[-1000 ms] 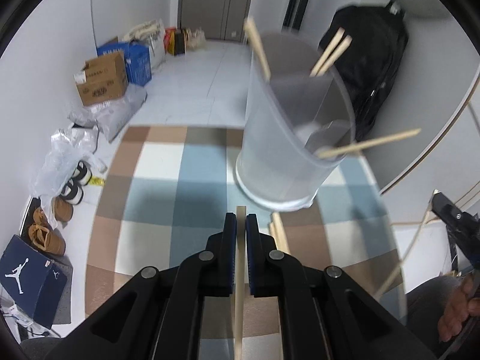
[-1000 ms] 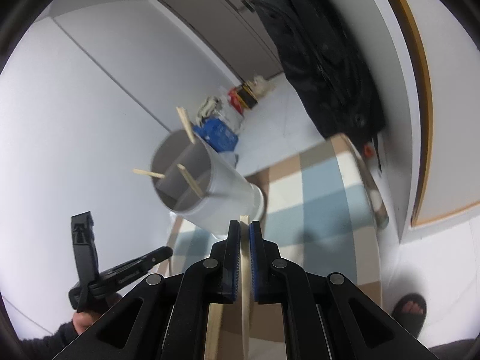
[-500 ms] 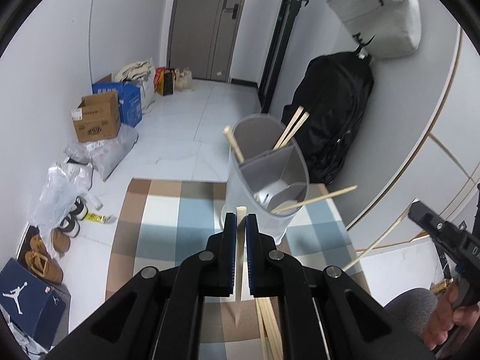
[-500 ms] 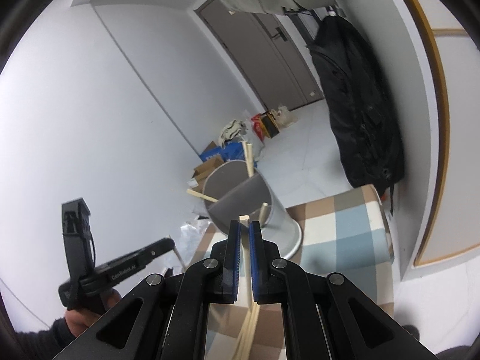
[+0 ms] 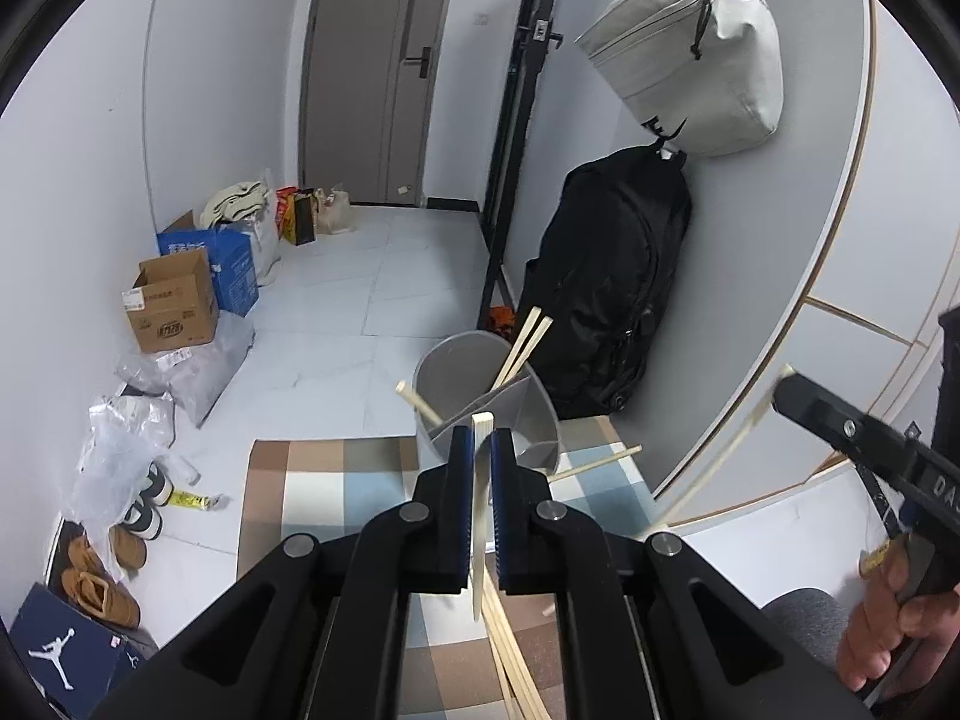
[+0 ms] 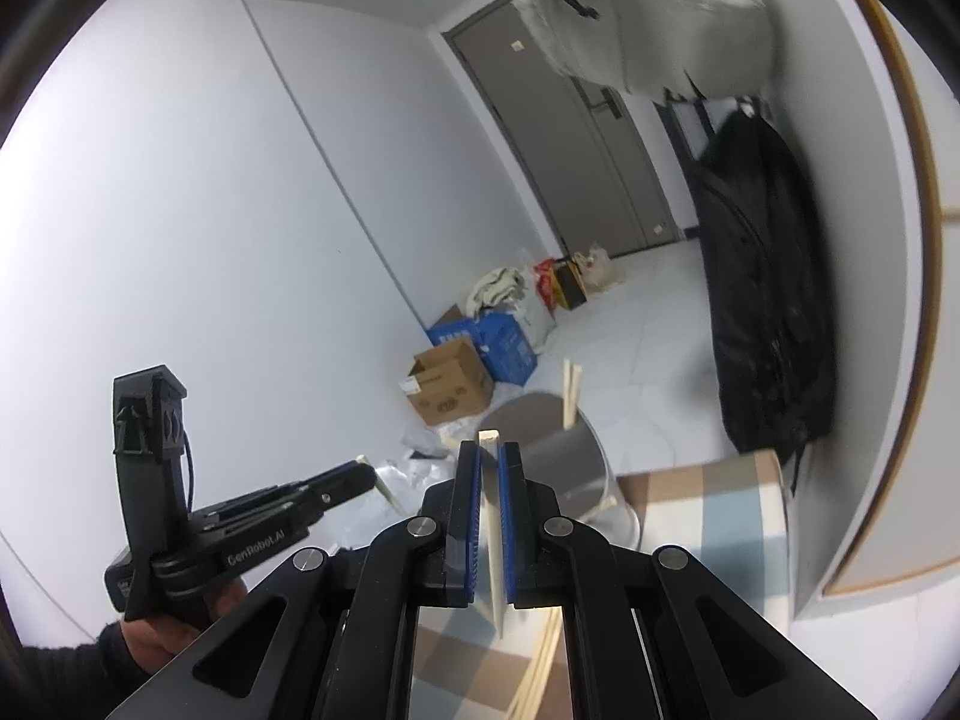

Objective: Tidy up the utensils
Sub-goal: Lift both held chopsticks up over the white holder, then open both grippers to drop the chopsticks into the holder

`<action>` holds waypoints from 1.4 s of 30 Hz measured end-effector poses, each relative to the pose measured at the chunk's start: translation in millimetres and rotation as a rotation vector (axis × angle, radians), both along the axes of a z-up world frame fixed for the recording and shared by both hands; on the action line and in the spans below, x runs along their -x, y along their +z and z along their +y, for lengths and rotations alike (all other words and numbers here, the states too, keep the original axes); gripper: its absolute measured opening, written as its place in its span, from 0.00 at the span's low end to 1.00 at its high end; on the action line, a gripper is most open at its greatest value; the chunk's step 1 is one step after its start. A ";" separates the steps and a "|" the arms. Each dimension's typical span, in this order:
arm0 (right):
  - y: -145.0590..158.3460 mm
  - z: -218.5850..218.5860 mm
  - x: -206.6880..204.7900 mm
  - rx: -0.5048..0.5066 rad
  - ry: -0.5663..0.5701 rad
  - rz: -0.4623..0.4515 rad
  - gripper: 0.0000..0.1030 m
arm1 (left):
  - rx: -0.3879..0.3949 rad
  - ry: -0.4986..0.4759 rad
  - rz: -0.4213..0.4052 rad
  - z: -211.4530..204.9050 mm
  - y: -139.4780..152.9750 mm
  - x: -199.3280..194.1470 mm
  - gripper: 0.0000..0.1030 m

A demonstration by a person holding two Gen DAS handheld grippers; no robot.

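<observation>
While clamped upright in left tongs, chopstick points up.

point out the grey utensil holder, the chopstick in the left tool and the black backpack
grey utensil holder (image 5: 543, 420): left wrist view, its outer wall on the right.
chopstick in the left tool (image 5: 481, 426): left wrist view, its top end above the blue pads.
black backpack (image 5: 606, 282): left wrist view, middle of its front.
</observation>
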State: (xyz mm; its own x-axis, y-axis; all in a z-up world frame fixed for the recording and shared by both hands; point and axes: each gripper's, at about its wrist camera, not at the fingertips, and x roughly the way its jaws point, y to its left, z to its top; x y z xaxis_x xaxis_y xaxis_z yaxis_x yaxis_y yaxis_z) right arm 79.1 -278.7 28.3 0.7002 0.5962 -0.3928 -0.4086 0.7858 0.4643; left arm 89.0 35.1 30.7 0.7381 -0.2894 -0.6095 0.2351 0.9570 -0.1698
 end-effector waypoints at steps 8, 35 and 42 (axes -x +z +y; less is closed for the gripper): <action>32.7 12.7 -28.3 0.012 0.017 -0.030 0.05 | 0.012 -0.026 -0.039 0.7 29.4 -9.9 0.01; 55.5 63.6 -147.8 0.152 0.059 -0.048 0.05 | 0.008 -0.043 -0.098 -4.7 51.3 -86.3 0.01; 20.9 75.1 -156.9 0.226 0.098 -0.017 0.05 | 0.024 -0.053 -0.049 0.4 33.9 -93.4 0.01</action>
State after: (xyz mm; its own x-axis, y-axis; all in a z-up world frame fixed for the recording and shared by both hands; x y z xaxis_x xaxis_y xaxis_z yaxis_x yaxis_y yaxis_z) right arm 236.0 -203.6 49.2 0.6507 0.5602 -0.5126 -0.4943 0.8250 0.2741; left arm 182.3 35.5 64.6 0.7501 -0.3428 -0.5656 0.2935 0.9389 -0.1799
